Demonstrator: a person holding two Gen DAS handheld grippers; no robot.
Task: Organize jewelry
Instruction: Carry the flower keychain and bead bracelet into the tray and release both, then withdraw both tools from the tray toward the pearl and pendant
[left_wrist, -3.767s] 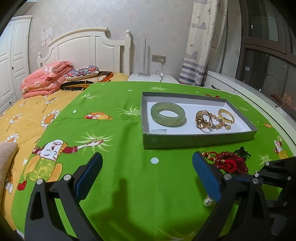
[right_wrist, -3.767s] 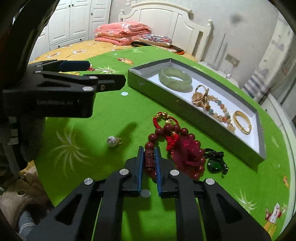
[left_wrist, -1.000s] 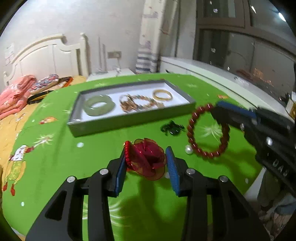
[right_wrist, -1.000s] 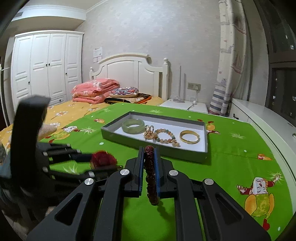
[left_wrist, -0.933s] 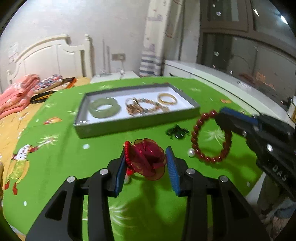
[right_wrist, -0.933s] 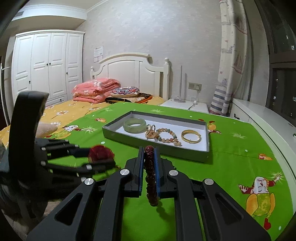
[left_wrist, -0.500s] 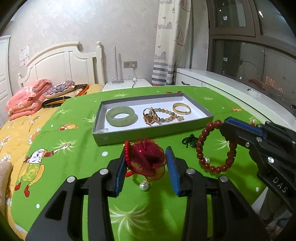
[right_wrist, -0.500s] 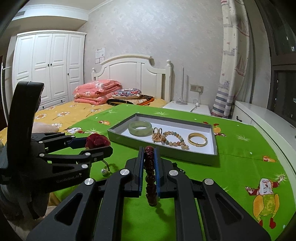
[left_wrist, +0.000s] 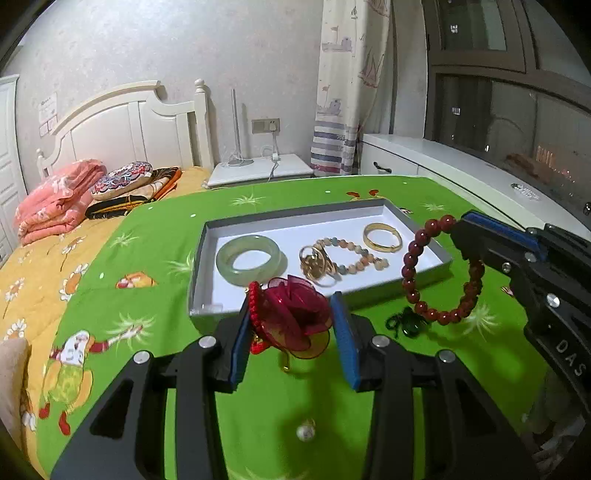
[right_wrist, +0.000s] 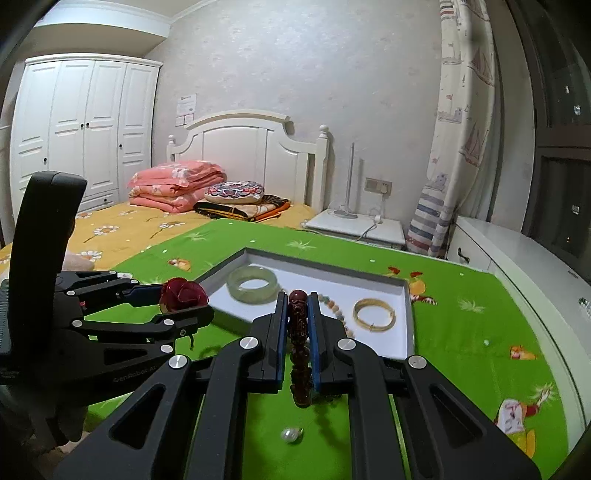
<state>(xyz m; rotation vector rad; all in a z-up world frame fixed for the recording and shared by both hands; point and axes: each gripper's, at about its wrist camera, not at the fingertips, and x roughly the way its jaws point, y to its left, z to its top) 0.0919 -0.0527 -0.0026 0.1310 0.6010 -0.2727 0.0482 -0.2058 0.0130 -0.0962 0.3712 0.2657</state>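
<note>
My left gripper (left_wrist: 291, 325) is shut on a red rose ornament (left_wrist: 295, 317) with a red cord, held above the green cloth just in front of the grey tray (left_wrist: 207, 273). My right gripper (right_wrist: 297, 325) is shut on a dark red bead bracelet (right_wrist: 299, 332), which hangs as a ring in the left wrist view (left_wrist: 439, 273) over the tray's right corner. The tray holds a jade bangle (left_wrist: 251, 258), a gold ring piece (left_wrist: 317, 262), a pale bead bracelet (left_wrist: 354, 254) and a gold bangle (left_wrist: 382, 238). The left gripper with the rose (right_wrist: 183, 291) shows at left in the right wrist view.
A dark green pendant (left_wrist: 410, 325) and a loose pearl (left_wrist: 304, 432) lie on the green cloth in front of the tray. The pearl also shows in the right wrist view (right_wrist: 290, 435). Bed with folded pink quilt (left_wrist: 55, 199) lies at left; a white counter (left_wrist: 480, 177) runs at right.
Both grippers have lifted their pieces off the cloth and moved toward the tray. The rose now sits close to the tray's front wall and the bracelet hangs over its right corner.
</note>
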